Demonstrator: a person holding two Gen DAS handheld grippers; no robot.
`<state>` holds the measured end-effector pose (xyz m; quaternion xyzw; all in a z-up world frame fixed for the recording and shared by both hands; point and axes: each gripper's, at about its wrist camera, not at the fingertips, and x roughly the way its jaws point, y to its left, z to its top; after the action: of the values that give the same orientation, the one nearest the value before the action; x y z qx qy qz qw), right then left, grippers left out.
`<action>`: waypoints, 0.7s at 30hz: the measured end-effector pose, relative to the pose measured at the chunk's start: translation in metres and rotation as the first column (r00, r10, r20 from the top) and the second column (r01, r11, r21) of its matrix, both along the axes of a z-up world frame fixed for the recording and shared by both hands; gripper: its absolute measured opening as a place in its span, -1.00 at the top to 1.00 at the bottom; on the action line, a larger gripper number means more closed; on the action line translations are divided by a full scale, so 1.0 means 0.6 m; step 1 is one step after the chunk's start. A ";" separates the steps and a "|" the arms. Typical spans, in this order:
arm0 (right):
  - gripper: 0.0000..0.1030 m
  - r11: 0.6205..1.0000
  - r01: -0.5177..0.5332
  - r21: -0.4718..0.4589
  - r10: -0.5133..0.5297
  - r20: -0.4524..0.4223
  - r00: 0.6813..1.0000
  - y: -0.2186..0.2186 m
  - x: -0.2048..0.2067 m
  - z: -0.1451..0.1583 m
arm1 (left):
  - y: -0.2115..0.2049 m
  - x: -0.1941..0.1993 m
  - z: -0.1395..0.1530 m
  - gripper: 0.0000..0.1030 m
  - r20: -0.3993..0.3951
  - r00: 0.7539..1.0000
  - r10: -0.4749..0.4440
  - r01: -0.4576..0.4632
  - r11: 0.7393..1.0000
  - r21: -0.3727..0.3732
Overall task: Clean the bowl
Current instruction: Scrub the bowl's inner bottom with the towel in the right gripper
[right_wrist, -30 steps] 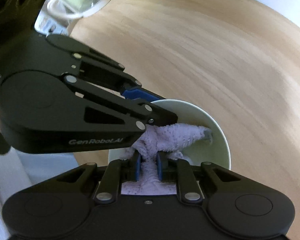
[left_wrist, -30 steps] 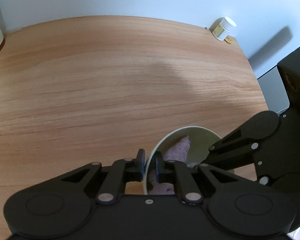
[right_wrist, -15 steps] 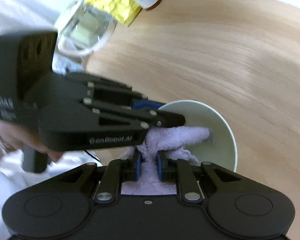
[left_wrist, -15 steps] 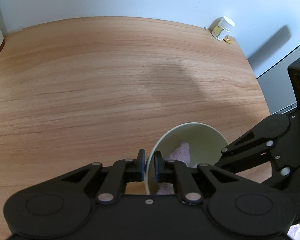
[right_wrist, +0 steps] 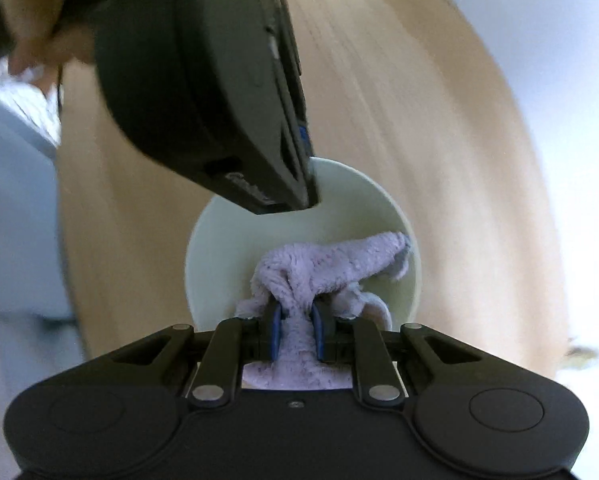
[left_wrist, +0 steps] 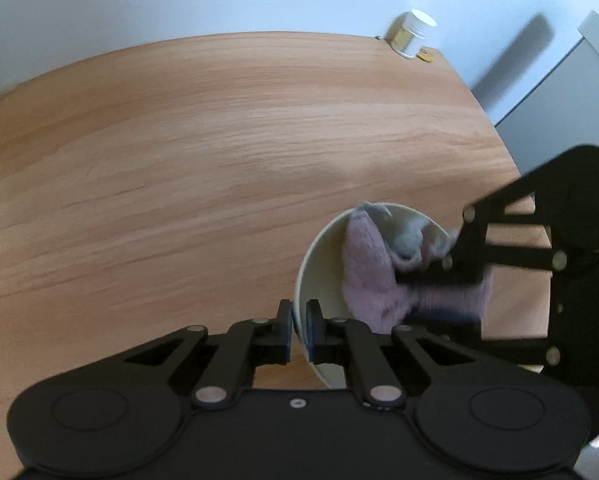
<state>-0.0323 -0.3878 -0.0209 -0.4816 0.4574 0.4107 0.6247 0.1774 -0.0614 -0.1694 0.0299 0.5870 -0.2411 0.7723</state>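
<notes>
On wooden table (left_wrist: 203, 152): left gripper (left_wrist: 298, 330) clamps bowl (right_wrist: 227, 248) rim; right gripper (right_wrist: 296, 326) pinches cloth (right_wrist: 331, 264), wiping inside (mid-task, finish unclear).

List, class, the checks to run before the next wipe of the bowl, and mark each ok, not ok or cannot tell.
1. Left gripper pinches the bowl rim, one of its fingers on each side: ok.
2. Right gripper grips the cloth: ok.
3. Cloth lies inside the bowl: ok.
4. Bowl stands on the table: ok.
5. Bowl wiped clean: cannot tell.
</notes>
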 end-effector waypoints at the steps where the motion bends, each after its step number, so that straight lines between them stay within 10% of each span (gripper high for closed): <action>1: 0.65 1.000 -0.013 -0.002 0.013 0.038 0.999 0.000 -0.004 -0.002 | -0.001 0.000 0.001 0.84 0.006 1.000 -0.023 0.023 1.000 0.001; 9: 0.71 0.988 -0.145 0.062 0.126 0.245 0.961 -0.019 -0.019 -0.016 | -0.012 0.001 0.006 0.78 0.037 0.990 -0.136 0.135 0.990 0.036; 21: 0.67 0.968 -0.214 0.132 0.180 0.229 0.957 0.003 0.000 -0.022 | -0.008 0.012 0.007 0.77 0.041 0.988 -0.149 0.148 0.988 0.042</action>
<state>-0.0323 -0.3861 -0.0342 -0.5164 0.3033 0.4508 0.6619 0.1844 -0.0659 -0.1652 0.0938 0.5706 -0.2858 0.7642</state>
